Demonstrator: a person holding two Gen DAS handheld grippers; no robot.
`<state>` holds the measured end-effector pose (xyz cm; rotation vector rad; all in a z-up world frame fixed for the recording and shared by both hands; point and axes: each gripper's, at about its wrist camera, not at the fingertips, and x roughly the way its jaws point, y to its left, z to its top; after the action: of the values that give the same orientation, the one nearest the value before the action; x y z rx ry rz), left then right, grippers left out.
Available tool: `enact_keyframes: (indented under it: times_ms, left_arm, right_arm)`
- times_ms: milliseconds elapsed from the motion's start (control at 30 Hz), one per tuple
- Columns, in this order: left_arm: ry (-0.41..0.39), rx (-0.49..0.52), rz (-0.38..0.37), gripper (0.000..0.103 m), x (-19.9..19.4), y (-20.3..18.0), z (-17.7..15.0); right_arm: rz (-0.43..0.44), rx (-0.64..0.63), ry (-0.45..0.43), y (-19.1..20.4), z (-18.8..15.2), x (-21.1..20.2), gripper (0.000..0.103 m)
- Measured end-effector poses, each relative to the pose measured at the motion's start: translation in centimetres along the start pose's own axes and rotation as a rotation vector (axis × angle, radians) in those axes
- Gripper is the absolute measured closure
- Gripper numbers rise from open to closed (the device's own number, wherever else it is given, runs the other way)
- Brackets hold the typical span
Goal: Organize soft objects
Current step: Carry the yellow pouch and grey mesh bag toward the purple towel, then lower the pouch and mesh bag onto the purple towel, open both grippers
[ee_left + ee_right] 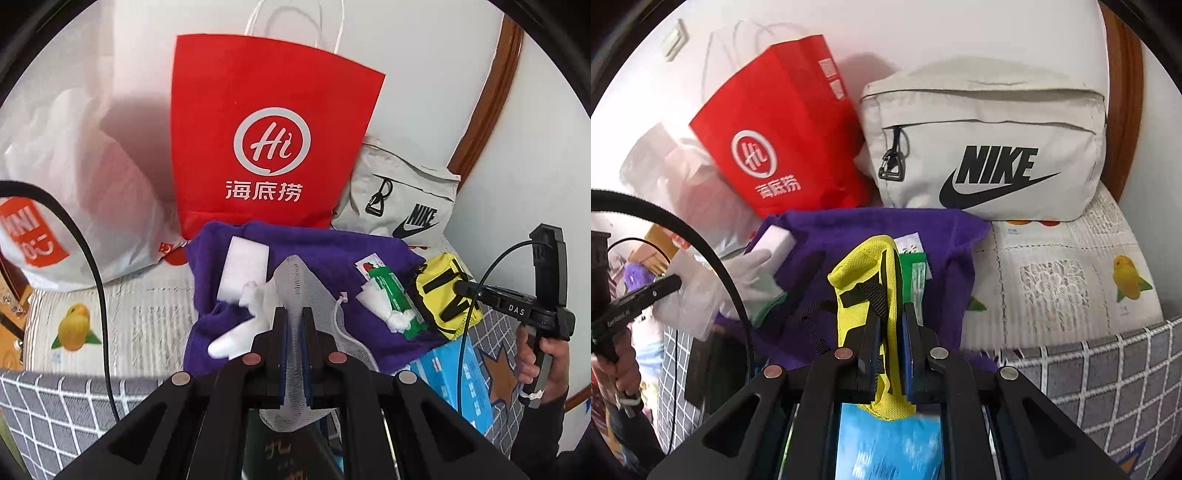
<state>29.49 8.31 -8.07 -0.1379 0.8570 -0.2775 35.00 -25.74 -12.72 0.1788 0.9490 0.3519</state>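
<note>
Now each hand-held gripper clamps fabric: left (294, 317) mesh bag (295, 284), right (891, 314) yellow pouch (864, 266).

We hold both grippers angled down: left gripper (294, 317) clamped on mesh, right gripper (892, 314) clamped on yellow pouch.

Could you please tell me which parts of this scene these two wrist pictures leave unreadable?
- Red paper bag: contents hidden by its walls, both views.
- Blue packet: print blurred and covered by the right gripper, right wrist view.
- White mesh pouch: lower part behind the left gripper, left wrist view.
</note>
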Motion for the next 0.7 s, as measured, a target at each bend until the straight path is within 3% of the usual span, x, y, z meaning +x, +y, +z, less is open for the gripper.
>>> enact_keyframes:
  times_ms: [400, 500, 700]
  left_arm:
    - [0.055, 0.048, 0.012, 0.096, 4.9, -1.3, 2.6]
    - [0.065, 0.054, 0.015, 0.096, 5.9, -1.6, 3.2]
    - [0.106, 0.041, -0.003, 0.096, 8.4, -2.0, 4.4]
  right_arm:
    - [0.001, 0.064, 0.004, -1.4, 4.0, 4.7, 0.092]
    - [-0.049, 0.047, 0.052, -1.5, 4.2, 6.6, 0.092]
    - [-0.034, 0.024, 0.122, -1.4, 3.6, 8.6, 0.092]
